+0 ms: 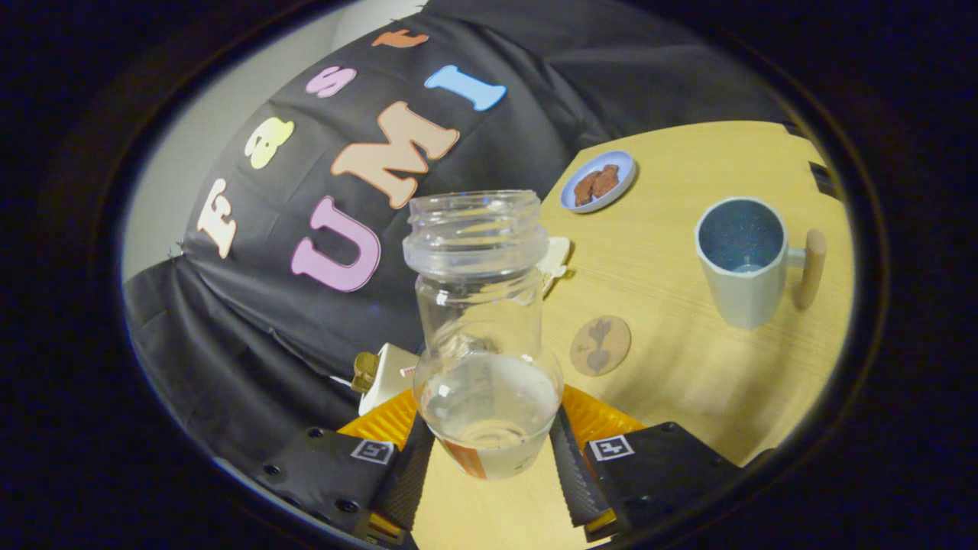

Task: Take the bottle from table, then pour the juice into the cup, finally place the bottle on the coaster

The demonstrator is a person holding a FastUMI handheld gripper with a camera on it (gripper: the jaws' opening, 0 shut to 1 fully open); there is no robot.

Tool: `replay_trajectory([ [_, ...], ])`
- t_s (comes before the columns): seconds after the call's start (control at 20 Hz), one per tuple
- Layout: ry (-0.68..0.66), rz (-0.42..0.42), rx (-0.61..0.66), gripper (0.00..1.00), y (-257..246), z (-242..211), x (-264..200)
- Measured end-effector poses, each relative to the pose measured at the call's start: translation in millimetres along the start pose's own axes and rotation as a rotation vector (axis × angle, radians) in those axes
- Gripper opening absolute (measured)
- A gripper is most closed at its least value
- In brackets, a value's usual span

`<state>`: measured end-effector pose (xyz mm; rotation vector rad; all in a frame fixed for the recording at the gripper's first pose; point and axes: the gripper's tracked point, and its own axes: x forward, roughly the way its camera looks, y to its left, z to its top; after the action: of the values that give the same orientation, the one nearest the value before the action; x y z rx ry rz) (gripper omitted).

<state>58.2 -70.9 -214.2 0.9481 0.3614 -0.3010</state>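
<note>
Right now my gripper [489, 451] has its two ribbed fingers closed against the lower sides of the bottle [483, 328], holding it tilted above the pale wooden table [688, 382]. Its glass is clear, with a wide threaded mouth and no cap, and a little pale liquid sits in the round base; the label scrap low on it is too small to read. Beyond the bottle lies a round cork coaster [600, 345] printed with a plant figure. Further past the coaster stands a faceted cup [745, 260] with a wooden handle, and a small blue plate [598, 182] of brown pieces.
</note>
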Motion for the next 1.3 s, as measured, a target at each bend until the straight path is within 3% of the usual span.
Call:
replay_trajectory([
  [0.65,-0.051,-0.012,0.34,0.77,-21,37,21],
  [1.3,-0.101,0.017,0.586,0.77,-21,63,25],
])
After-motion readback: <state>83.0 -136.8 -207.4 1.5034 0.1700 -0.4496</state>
